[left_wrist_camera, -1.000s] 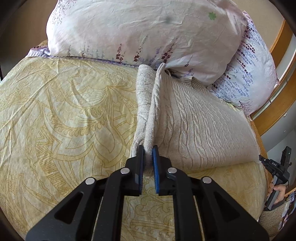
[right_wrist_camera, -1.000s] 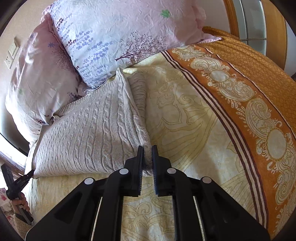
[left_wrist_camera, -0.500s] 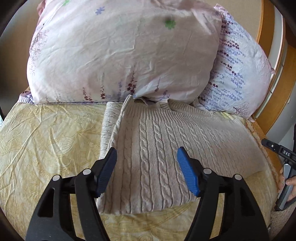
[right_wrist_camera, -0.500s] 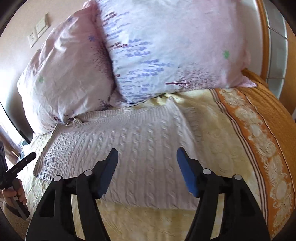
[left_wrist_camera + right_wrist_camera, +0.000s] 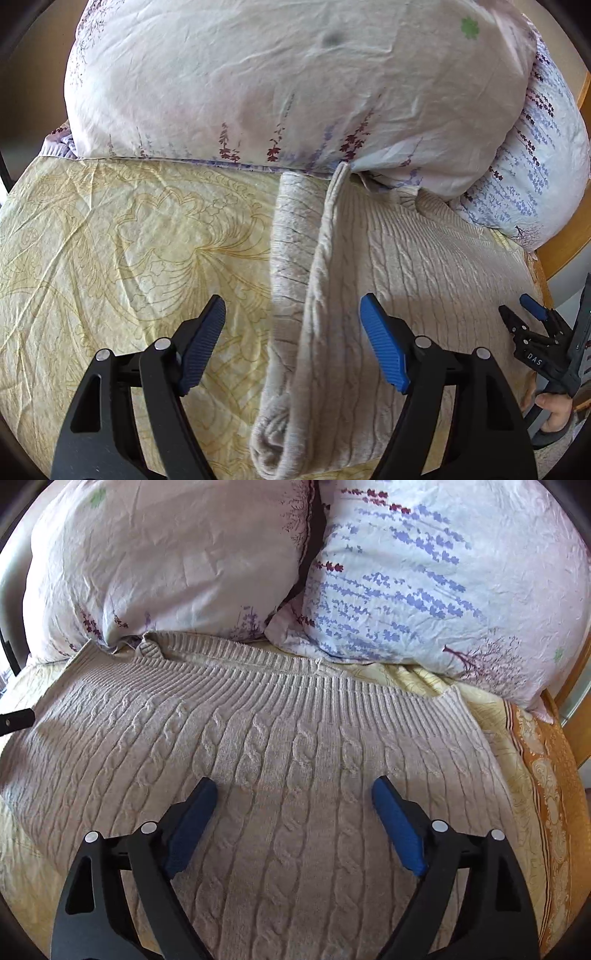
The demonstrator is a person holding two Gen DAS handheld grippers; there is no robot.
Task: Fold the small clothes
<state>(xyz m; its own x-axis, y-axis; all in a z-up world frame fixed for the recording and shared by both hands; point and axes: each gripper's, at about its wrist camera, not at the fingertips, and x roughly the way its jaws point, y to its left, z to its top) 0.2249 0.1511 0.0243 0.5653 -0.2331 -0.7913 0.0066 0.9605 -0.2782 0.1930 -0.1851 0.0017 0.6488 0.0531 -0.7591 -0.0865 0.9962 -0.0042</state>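
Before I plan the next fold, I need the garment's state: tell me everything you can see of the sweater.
The sweater is beige cable-knit with a ribbed band along its far edge, lying flat on the yellow bedspread. Its far edge touches the pillows. One side is folded over, forming a raised ridge. Neither gripper holds it.

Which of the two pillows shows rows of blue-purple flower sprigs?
In the right wrist view, the right-hand pillow; the left-hand pillow is mostly plain pale pink there, with a few dark sprigs near its edges.

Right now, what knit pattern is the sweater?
Beige cable knit sweater with a ribbed hem; clearest in the right wrist view.
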